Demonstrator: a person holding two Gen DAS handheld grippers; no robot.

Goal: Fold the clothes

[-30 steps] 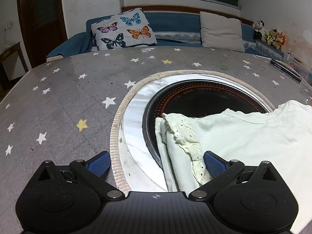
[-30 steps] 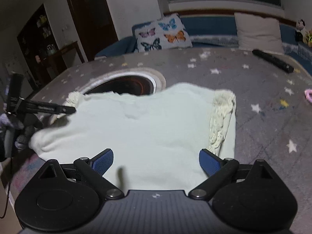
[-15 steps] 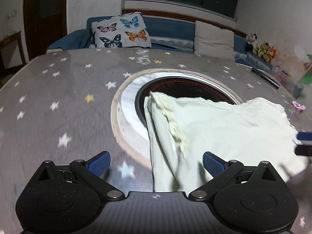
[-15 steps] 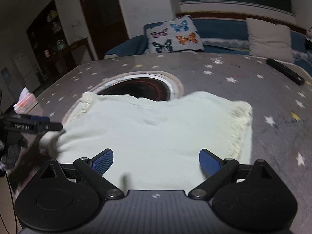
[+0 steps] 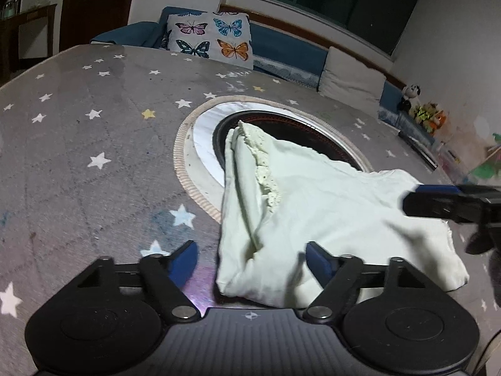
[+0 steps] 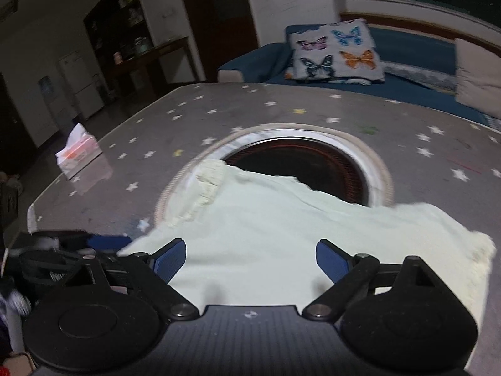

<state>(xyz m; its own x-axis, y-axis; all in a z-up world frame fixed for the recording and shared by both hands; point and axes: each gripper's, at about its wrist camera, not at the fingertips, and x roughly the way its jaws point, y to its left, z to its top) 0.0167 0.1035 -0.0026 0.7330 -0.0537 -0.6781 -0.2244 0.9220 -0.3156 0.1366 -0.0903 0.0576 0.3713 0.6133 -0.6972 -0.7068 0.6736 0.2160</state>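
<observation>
Starry tablecloth (image 5: pixel 94 131) under pale garment (image 5: pixel 313 206)

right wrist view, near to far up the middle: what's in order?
right gripper → pale green garment → round dark burner recess → star-print tablecloth → butterfly cushion

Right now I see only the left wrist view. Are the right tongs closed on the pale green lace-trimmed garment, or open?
Observer: Open. The right tongs are spread wide over the pale green lace-trimmed garment and grip nothing.
Operator: Is anything else on the table outside my view?
Observer: Yes. A white and pink tissue pack lies near the left edge of the grey star-patterned table, well apart from the garment.
</observation>
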